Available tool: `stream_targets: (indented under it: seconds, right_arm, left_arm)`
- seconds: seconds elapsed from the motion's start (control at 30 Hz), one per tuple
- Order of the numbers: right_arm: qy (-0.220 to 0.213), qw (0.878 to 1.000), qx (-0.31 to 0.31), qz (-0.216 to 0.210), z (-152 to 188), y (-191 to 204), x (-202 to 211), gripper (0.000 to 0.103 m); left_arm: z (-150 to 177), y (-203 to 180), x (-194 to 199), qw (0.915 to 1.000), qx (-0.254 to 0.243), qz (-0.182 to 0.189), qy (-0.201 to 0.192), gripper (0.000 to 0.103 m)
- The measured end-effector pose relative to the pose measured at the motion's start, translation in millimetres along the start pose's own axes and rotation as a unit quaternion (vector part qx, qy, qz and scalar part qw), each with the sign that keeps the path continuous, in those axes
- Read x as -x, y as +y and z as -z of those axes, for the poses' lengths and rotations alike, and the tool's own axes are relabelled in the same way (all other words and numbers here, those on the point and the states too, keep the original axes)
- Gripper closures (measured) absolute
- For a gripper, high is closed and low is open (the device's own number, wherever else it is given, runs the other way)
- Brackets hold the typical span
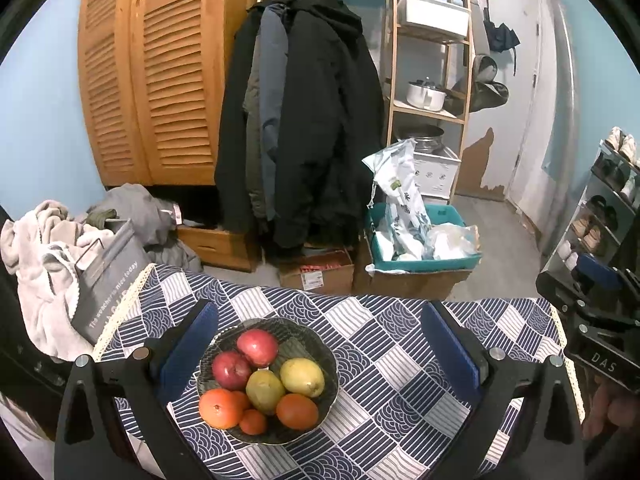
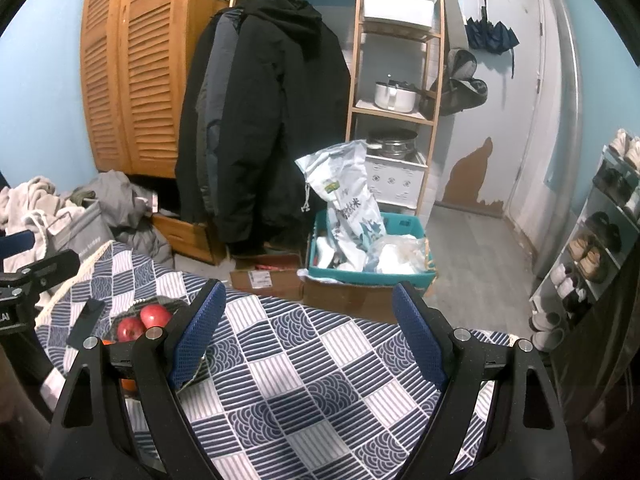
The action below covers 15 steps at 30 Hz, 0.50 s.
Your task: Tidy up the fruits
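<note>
We see the bowl [image 1: 267,380] on the table [image 1: 400,380], holding 2 apples [image 1: 231,370], 2 pears [image 1: 302,377] and oranges [image 1: 218,408]. Both hand-held grippers, left [image 1: 320,356] and right [image 2: 308,340], stand open and empty. We'd judge the fruit firm, smooth and rollable; grip across the middle.

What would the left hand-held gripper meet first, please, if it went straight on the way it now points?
Most likely the fruit bowl: it sits between the open fingers of the left hand-held gripper, which angles down toward the table, though depth is unclear.
</note>
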State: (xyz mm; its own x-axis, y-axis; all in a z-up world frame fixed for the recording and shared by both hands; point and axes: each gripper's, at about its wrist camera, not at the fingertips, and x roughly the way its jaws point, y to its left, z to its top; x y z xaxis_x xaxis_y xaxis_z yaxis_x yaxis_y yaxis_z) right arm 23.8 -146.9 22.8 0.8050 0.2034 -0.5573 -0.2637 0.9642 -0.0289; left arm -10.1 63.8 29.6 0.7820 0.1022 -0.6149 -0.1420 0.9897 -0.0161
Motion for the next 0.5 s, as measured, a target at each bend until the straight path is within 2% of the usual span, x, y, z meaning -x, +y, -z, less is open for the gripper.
stream_targets:
  seconds: [0.5]
  right_arm:
    - [0.001,1.000,0.001,0.000,-0.9,-0.1,0.4,0.019]
  left_arm:
    - [-0.4,2.9,-4.3,0.9997,0.016,0.001,0.017,0.001]
